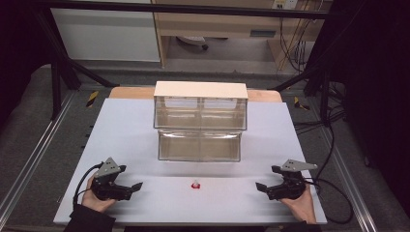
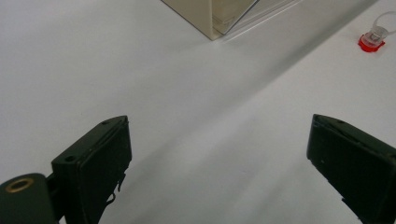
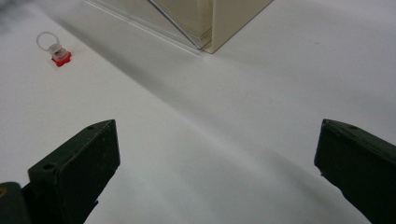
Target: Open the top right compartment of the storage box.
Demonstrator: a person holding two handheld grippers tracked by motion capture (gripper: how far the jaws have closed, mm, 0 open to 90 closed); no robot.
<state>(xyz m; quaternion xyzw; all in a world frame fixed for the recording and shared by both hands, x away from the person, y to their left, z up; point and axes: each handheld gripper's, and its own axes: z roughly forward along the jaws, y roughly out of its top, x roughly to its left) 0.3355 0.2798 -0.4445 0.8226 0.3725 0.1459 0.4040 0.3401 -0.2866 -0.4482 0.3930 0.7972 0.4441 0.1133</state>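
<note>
Left gripper [image 1: 137, 185] at 8 o'clock, right gripper [image 1: 261, 186] at 4 o'clock: jaws wide apart, empty. Small red-based cap [image 1: 195, 185] at 6 o'clock on white table [image 1: 121, 125], between both, before clear drawer unit [image 1: 200, 126].

White tabletop [image 1: 145, 125]: flat, matte, rectangular, bare across most of its surface. Clear plastic two-tier drawer cabinet [image 1: 200, 126] stands at the board's 12 o'clock half, centred; beige lid on top, upper tier split into two compartments, lower tier stepped forward toward 6 o'clock. Wooden board edge [image 1: 130, 92] shows behind it at 12 o'clock. Black frame bar [image 1: 183, 8] crosses overhead. Grey floor [image 1: 29, 125] at 9 o'clock; black cables [image 1: 314, 126] lie at 3 o'clock.
</note>
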